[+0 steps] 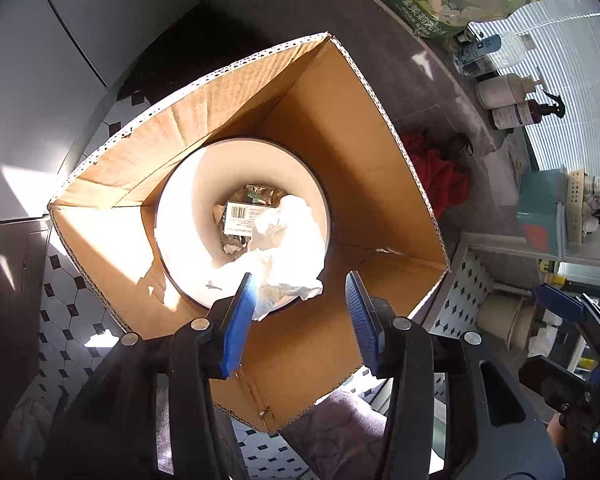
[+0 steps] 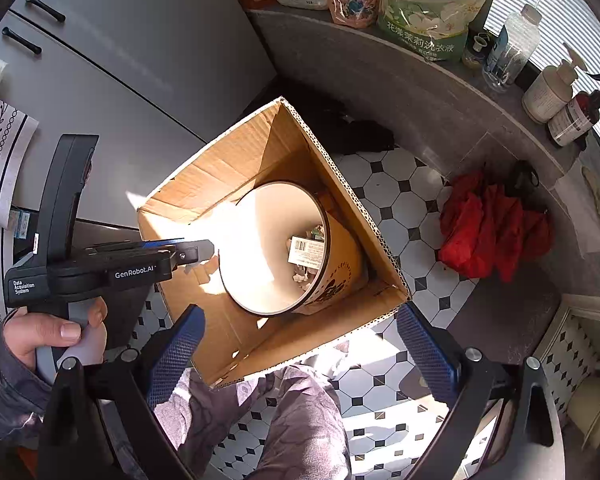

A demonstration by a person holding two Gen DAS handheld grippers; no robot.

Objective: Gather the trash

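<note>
1. Nearest the lens in the left wrist view, the left gripper point(image 1: 300, 312) is seen pointing steeply down, its blue fingers point(image 1: 240, 320) parted with nothing pressed between them.
2. Just beyond those fingers, crumpled white tissue point(image 1: 284, 248) is seen lying inside the round bin point(image 1: 172, 240), draped from the middle of the bin up over its near rim.
3. Under the tissue, at the bottom of the bin, a small barcoded packet point(image 1: 240, 218) is seen among other scraps of rubbish.
4. The bin is stood inside an open cardboard box point(image 1: 360, 152), which is set on a black-and-white tiled floor point(image 2: 400, 200).
5. In the right wrist view, the right gripper point(image 2: 300, 344) is seen spread wide and empty, its blue fingers point(image 2: 176, 356) held above the near edge of the box.
6. In the same view the left gripper is seen from the side, held by a hand point(image 2: 56, 332) at the left of the box, its tip over the box's left wall.
7. A red cloth point(image 2: 496, 228) is seen lying on the floor to the right of the box, well apart from it.
8. Detergent pouches point(image 2: 424, 4) and bottles point(image 2: 512, 52) are lined up on a grey ledge point(image 2: 380, 76) behind the box.
</note>
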